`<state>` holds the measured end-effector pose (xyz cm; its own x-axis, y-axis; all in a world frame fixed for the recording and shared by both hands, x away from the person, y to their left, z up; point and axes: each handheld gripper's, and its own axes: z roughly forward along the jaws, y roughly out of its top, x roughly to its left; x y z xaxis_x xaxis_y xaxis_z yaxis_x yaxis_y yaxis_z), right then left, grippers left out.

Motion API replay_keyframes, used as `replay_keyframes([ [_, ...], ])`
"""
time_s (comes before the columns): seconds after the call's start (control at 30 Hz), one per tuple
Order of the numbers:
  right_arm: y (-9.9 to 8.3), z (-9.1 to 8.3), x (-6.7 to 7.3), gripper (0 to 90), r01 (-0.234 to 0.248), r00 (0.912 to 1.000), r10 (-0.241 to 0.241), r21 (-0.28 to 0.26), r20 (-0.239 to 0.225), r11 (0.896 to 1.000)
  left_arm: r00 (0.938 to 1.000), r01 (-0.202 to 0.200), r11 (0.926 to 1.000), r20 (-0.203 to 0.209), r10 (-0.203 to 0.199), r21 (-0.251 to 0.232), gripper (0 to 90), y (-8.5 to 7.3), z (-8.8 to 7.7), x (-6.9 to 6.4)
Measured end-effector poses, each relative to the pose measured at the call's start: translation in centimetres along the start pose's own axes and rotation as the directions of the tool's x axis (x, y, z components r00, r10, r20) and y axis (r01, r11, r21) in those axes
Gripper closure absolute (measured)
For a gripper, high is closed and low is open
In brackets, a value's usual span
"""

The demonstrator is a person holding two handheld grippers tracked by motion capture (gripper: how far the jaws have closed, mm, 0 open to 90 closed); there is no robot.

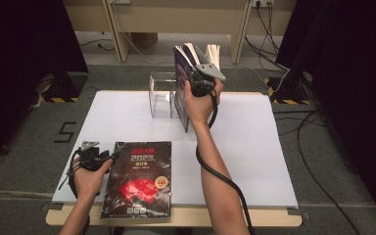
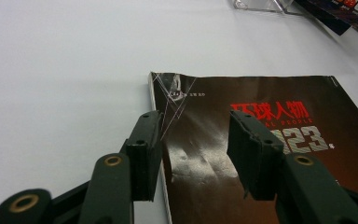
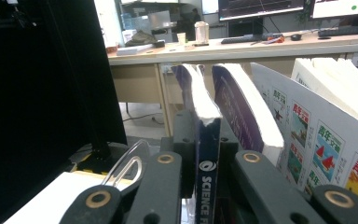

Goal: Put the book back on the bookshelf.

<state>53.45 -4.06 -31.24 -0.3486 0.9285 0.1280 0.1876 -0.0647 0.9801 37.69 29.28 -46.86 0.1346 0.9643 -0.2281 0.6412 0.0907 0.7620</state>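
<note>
Fingers, right gripper (image 1: 192, 62): I clamp one magazine (image 3: 208, 140) spine, raised over the stand (image 1: 160, 93).
Fingers, left gripper (image 2: 193, 140): parted, empty, over flat magazine (image 1: 138, 178).
Stand: clear; contents unclear.
Magazines counted: several.

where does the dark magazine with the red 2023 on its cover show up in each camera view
High view: the dark magazine lies flat at the table's near edge, beside the left hand-held gripper.
Left gripper view: it lies under the open jaws, lower right.
Right gripper view: not in it.
Shared landmark: the clear stand, top right in the left gripper view.
</note>
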Motion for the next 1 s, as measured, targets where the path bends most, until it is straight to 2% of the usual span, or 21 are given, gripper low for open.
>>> replay_keyframes([
  [0.23,-0.3,1.1,-0.1,84.5,-0.014,0.9999,0.014,-0.001,0.01,1.0,1.0,-0.001,1.0,0.0,0.001,0.0,53.7,0.0,-0.1,0.1],
  [0.4,-0.8,1.3,-0.2,84.3,0.008,0.9997,-0.008,-0.01,0.022,1.0,1.0,0.0,1.0,0.001,0.0,0.002,53.7,0.0,0.0,0.1],
  [0.53,-1.3,0.5,-0.1,84.0,0.022,0.9993,-0.021,-0.013,0.031,1.0,1.0,-0.002,1.0,0.002,0.002,0.005,53.7,-0.1,0.1,0.0],
  [0.7,-1.9,-0.9,0.1,83.5,0.05,0.9983,-0.05,0.014,0.03,0.999,1.0,-0.003,1.0,0.001,0.003,0.005,53.6,-0.1,0.1,-0.1],
  [1.0,-2.9,-3.9,-0.6,82.7,0.048,0.9987,-0.049,0.062,0.013,0.997,0.9999,-0.01,0.9999,0.003,0.01,0.011,53.7,-0.2,0.1,-0.5],
])
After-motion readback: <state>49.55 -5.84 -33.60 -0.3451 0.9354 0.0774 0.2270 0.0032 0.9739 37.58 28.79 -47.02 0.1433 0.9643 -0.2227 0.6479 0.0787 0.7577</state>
